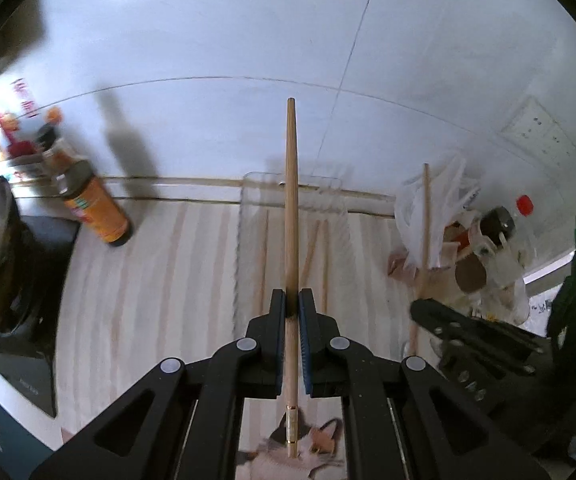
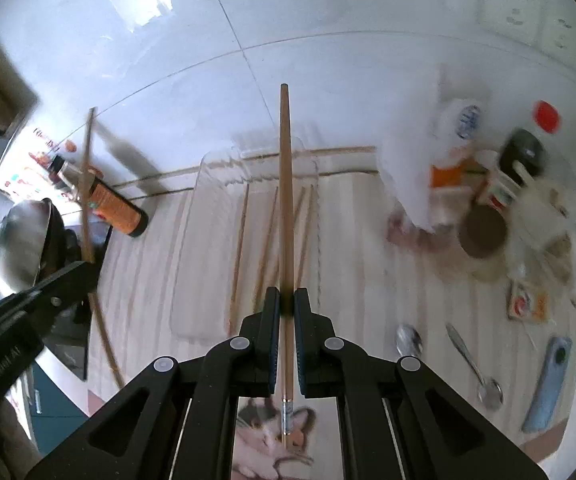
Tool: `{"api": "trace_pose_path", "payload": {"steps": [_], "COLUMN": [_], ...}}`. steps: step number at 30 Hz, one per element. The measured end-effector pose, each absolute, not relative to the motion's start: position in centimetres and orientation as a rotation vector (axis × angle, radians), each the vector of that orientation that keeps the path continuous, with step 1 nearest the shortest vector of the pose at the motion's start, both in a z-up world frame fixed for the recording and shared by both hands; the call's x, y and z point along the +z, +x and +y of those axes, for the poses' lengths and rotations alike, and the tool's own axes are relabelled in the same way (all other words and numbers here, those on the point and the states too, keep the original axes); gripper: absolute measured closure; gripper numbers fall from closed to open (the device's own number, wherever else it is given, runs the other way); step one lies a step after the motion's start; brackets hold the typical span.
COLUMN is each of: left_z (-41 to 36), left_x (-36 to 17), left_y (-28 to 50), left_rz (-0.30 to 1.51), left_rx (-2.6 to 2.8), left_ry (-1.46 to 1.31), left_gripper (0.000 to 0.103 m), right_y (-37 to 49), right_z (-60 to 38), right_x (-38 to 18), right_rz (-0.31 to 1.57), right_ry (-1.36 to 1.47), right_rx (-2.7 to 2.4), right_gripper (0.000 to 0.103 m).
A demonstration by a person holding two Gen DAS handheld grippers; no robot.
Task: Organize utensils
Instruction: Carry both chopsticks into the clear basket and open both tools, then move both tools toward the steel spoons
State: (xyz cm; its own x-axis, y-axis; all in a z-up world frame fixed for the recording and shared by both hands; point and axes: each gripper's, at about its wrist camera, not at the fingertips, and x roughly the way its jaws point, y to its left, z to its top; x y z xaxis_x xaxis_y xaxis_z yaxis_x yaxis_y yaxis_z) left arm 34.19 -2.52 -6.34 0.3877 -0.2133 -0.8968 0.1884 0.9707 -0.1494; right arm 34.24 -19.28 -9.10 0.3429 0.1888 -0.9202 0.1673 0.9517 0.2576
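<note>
Each of your hands has a chopstick. Your left tool (image 1: 292,300) is clenched on one chopstick (image 1: 291,208), and your right tool (image 2: 286,300) is clenched on another chopstick (image 2: 285,200). Both sticks point away from you, up over the clear tray (image 2: 185,248). The fat ends with the gold bands stick out behind the tools, toward you.

The clear tray lies flat on the striped worktop (image 2: 368,280). A few more chopsticks (image 2: 239,240) already lie inside it, side by side. Two metal spoons (image 2: 474,364) lie on the worktop to the right of the tray — they are not put away yet.

I think a chopstick is light, stiff and smooth. It can slide or spin in the tool if you squeeze too softly. You hold each one near the fat end, so the long thin end may wobble — lower it flat into the tray, next to the others, before you let go.
</note>
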Motion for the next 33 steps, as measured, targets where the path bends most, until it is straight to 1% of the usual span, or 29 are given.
{"api": "trace_pose_path", "payload": {"steps": [5,8,11,15,16,17,19,20,21,22,23,24,25,27,28,29,30,31,32,33], "left_z": [-3.9,-4.0,-3.9,-3.3,-3.3,-3.1,-2.7,-2.5,-2.2,-1.9,-1.6,-1.3,-1.1,-0.7,-0.5,-0.3,-0.3,-0.4,-0.5,-0.6], "left_x": [-10.1,-12.6,-14.3,-14.7,-14.6,-14.5,-14.0,-13.8,-13.6,-13.4,-13.1,-12.8,-12.5,-12.0,-11.8,-11.5,-11.3,-11.0,-10.9,-10.9], "left_y": [39.7,41.5,42.3,42.1,42.0,41.7,41.2,40.8,40.4,39.9,39.4,38.8,38.1,37.0,36.7,35.9,35.6,35.1,34.3,33.9], "left_rz": [1.26,1.33,1.37,1.378,1.371,1.359,1.318,1.298,1.281,1.262,1.238,1.213,1.188,1.138,1.121,1.09,1.071,1.048,1.036,1.036], "left_rx": [-0.258,-0.252,-0.245,-0.224,-0.217,-0.199,-0.162,-0.14,-0.122,-0.102,-0.09,-0.076,-0.059,-0.035,-0.024,-0.011,-0.009,-0.008,-0.008,-0.01], "left_ry": [-0.033,-0.04,-0.026,-0.029,-0.019,0.001,0.036,0.056,0.067,0.08,0.09,0.096,0.102,0.114,0.119,0.128,0.133,0.14,0.149,0.154], "left_gripper": [0.099,0.099,0.098,0.096,0.095,0.094,0.091,0.084,0.073,0.066,0.052,0.045,0.042,0.031,0.024,0.009,0.0,0.0,0.0,0.0], "right_y": [39.8,41.9,43.5,44.4,44.5,44.4,44.3,44.1,43.9,43.6,43.1,42.7,42.3,41.4,40.7,40.2,39.5,38.6,37.9,36.7], "right_z": [-19.3,-19.1,-18.8,-18.5,-18.5,-18.5,-18.7,-18.9,-19.1,-19.2,-19.4,-19.5,-19.6,-20.1,-20.5,-20.8,-21.1,-21.5,-21.9,-22.5], "right_x": [-12.5,-15.0,-17.1,-19.3,-19.5,-19.6,-19.7,-19.5,-19.2,-18.8,-18.4,-18.0,-17.6,-16.8,-16.4,-16.1,-15.7,-15.2,-14.8,-14.3], "right_rz": [1.298,1.347,1.393,1.457,1.464,1.462,1.455,1.448,1.45,1.44,1.428,1.417,1.407,1.387,1.375,1.366,1.354,1.337,1.325,1.308], "right_ry": [0.37,0.395,0.397,0.403,0.396,0.388,0.377,0.37,0.363,0.353,0.342,0.335,0.327,0.321,0.324,0.325,0.327,0.331,0.332,0.338], "right_rx": [0.024,0.027,0.031,0.061,0.059,0.055,0.043,0.035,0.021,0.013,0.003,-0.008,-0.018,-0.04,-0.05,-0.061,-0.073,-0.085,-0.095,-0.11], "right_gripper": [0.096,0.096,0.096,0.094,0.089,0.081,0.077,0.077,0.077,0.076,0.075,0.075,0.075,0.074,0.07,0.066,0.064,0.06,0.051,0.047]}}
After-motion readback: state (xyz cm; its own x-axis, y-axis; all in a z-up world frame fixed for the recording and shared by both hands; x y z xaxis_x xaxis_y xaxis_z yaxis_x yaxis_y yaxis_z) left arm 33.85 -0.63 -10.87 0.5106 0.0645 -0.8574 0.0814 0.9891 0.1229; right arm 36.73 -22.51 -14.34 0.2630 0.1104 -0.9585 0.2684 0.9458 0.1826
